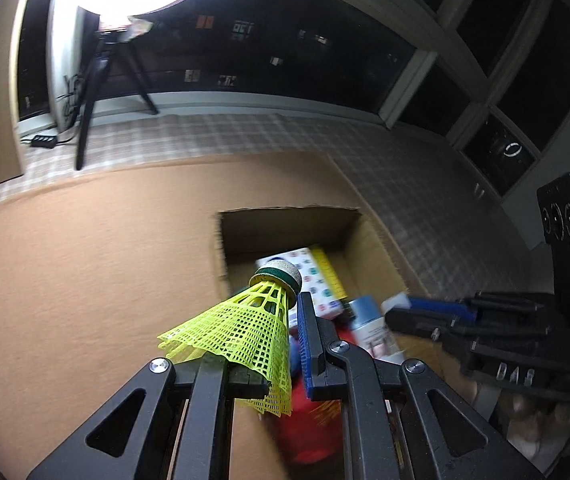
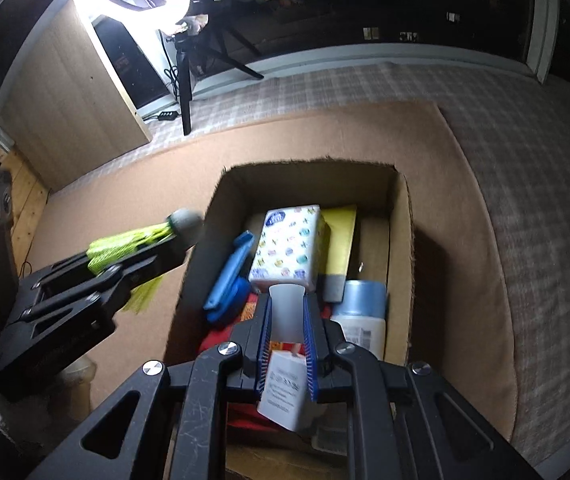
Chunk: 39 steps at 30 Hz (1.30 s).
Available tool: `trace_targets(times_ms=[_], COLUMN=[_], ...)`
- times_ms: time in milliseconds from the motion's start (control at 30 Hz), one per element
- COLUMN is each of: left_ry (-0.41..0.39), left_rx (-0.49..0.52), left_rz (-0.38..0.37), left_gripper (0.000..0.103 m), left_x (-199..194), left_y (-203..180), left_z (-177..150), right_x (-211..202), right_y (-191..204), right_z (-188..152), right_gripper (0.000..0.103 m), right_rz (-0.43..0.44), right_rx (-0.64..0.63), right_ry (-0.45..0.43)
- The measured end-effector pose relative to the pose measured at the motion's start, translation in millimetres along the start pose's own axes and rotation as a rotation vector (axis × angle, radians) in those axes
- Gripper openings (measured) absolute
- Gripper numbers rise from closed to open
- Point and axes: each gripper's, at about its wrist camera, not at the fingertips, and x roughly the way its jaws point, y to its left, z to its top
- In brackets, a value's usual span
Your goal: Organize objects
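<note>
My left gripper (image 1: 281, 312) is shut on a yellow plastic shuttlecock (image 1: 245, 324), cork tip forward, held at the left rim of an open cardboard box (image 1: 289, 232). In the right wrist view the left gripper (image 2: 165, 248) and shuttlecock (image 2: 133, 244) hover left of the box (image 2: 401, 240). My right gripper (image 2: 287, 312) is shut on a small white bottle (image 2: 285, 360) with a translucent cap, above the box's near part; it also shows in the left wrist view (image 1: 401, 312). Inside lie a patterned tissue pack (image 2: 285, 248), a blue tool (image 2: 231, 276), a yellow item (image 2: 341, 236) and a blue-capped bottle (image 2: 361, 312).
The box sits on a tan mat (image 2: 125, 184) over a checked cloth (image 2: 525, 160). A ring light on a black tripod (image 2: 185, 80) stands at the back left beside a wooden panel (image 2: 65, 112). Dark windows run behind.
</note>
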Motion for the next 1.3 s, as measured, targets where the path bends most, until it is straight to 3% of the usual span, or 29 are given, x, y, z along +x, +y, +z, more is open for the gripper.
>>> trace_targets(times_ms=[233, 733, 800, 933, 1300], left_ry=[0.023, 0.048, 0.045, 0.035, 0.002], left_rx=[0.017, 0.046, 0.046, 0.041, 0.071], left_rz=[0.004, 0.001, 0.0, -0.004, -0.005], left_gripper=[0.011, 0.011, 0.013, 0.036, 0.036], left_x=[28.3, 51.9, 50.8, 45.6, 13.1], left_y=[-26.9, -38.3, -39.2, -38.0, -35.5], left_z=[9.5, 20.7, 22.0, 22.1, 16.5], right_x=[6.3, 10.3, 9.2, 7.1, -6.3], right_y=[-8.7, -20.2, -20.5, -20.9, -13.0], right_z=[-9.8, -8.9, -8.9, -9.2, -16.6], right_gripper=[0.014, 0.018, 0.022, 0.029, 0.032], right_rz=[0.025, 0.018, 0.014, 0.013, -0.002], right_rx=[0.001, 0.011, 0.015, 0.026, 0.071], right_ry=[0.022, 0.025, 0.02, 0.016, -0.016])
